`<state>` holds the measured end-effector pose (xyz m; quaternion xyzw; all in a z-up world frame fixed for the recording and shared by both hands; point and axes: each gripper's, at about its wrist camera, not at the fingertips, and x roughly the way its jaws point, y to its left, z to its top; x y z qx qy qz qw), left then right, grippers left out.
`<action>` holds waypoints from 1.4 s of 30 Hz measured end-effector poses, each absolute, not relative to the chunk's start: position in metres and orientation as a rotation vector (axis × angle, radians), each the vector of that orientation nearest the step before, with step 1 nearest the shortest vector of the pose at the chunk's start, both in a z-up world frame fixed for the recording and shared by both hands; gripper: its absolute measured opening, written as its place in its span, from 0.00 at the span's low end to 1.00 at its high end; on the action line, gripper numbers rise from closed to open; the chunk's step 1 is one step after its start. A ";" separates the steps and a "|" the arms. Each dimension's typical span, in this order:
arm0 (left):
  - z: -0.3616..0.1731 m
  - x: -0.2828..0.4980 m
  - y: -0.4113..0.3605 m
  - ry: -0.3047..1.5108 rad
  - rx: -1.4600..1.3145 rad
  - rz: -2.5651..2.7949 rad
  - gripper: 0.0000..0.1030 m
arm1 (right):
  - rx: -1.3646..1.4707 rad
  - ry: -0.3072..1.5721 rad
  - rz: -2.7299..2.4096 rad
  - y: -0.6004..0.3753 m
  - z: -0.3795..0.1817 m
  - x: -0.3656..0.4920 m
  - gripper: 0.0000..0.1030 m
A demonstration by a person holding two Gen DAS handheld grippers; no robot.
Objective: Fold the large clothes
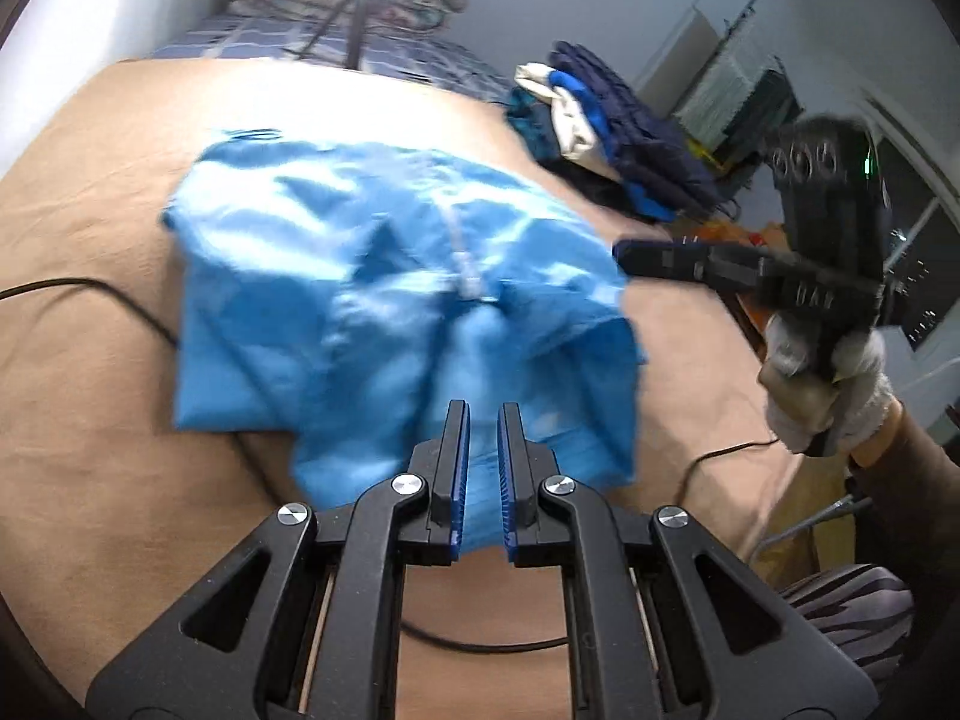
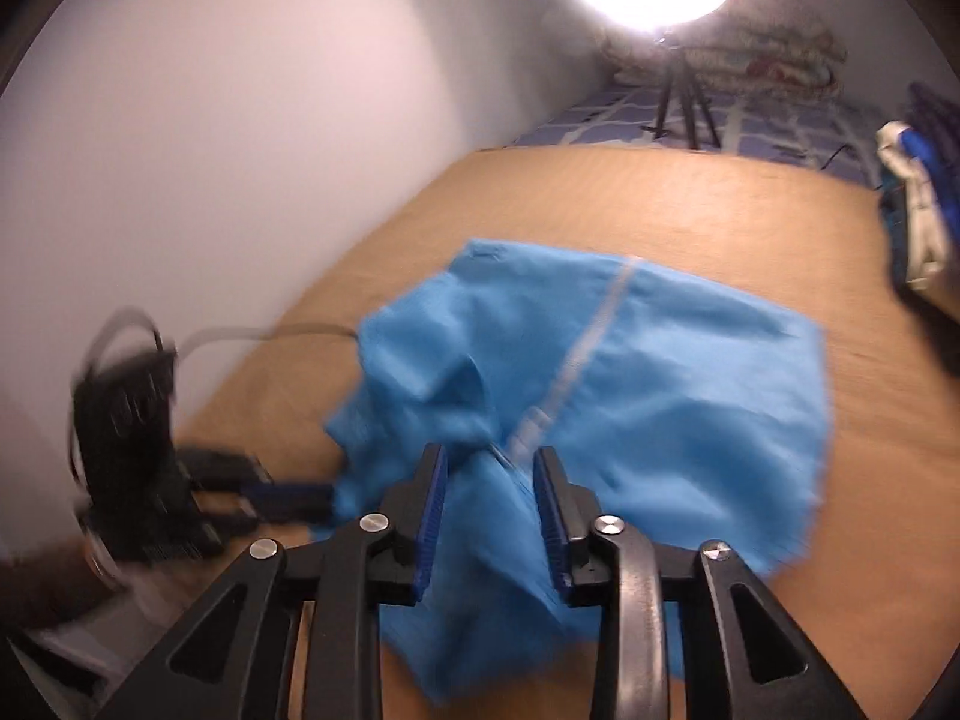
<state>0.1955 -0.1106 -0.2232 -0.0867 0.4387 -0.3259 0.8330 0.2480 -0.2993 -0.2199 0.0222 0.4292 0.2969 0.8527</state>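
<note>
Your work surface is the bed (image 2: 600, 204), its tan sheet giving you a broad flat area, which is why the blue garment (image 1: 384, 276) lies out in the middle of it rather than near the edge. The garment is rumpled and partly doubled over, its pale zipper strip (image 2: 600, 324) running down toward you, so I judge the fold is only begun. A pile of other clothes (image 1: 606, 138) sits well apart at the far right side, kept out of the folding area.

Your left gripper (image 1: 483, 420) has its fingers nearly pressed together, with the near hem showing in the narrow slit between them. The right wrist view shows its tips at that hem, so it looks to be pinching the cloth, probably to anchor that edge.

Your right gripper (image 2: 489, 462), carried in a gloved hand (image 1: 822, 384), has its fingers spread. Blue cloth bunches between them, but the pads do not press on it, so that side looks let go.
</note>
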 end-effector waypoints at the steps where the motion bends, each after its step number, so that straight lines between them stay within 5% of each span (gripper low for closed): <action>1: -0.224 0.195 -0.116 0.934 -0.181 -0.701 0.07 | 0.011 0.909 0.628 -0.305 -0.222 0.244 0.38; 3: -0.227 0.195 -0.127 0.951 -0.179 -0.722 0.07 | -0.083 0.918 0.629 -0.308 -0.226 0.233 0.56; 8: -0.239 0.194 -0.151 1.005 -0.186 -0.779 0.07 | -0.335 0.946 0.639 -0.287 -0.249 0.226 0.58; 14: -0.248 0.195 -0.170 1.043 -0.183 -0.829 0.07 | -0.303 0.987 0.652 -0.283 -0.261 0.268 0.34; 18: -0.248 0.207 -0.179 1.042 -0.212 -0.829 0.35 | 0.021 1.059 0.713 -0.308 -0.266 0.301 0.14; 21: -0.254 0.216 -0.185 1.061 -0.243 -0.830 0.35 | 0.207 1.080 0.741 -0.328 -0.269 0.309 0.07; 24: -0.263 0.220 -0.193 1.076 -0.245 -0.857 0.07 | 0.353 1.095 0.763 -0.343 -0.273 0.309 0.05; 33: -0.264 0.210 -0.199 1.046 -0.175 -0.877 0.05 | -0.015 1.028 0.516 -0.328 -0.264 0.296 0.09; 35: -0.253 0.207 -0.192 1.027 -0.166 -0.870 0.05 | -0.142 0.996 0.429 -0.318 -0.262 0.290 0.19; 42: -0.209 0.213 -0.126 0.918 -0.177 -0.755 0.16 | -0.010 0.805 0.485 -0.326 -0.224 0.261 0.18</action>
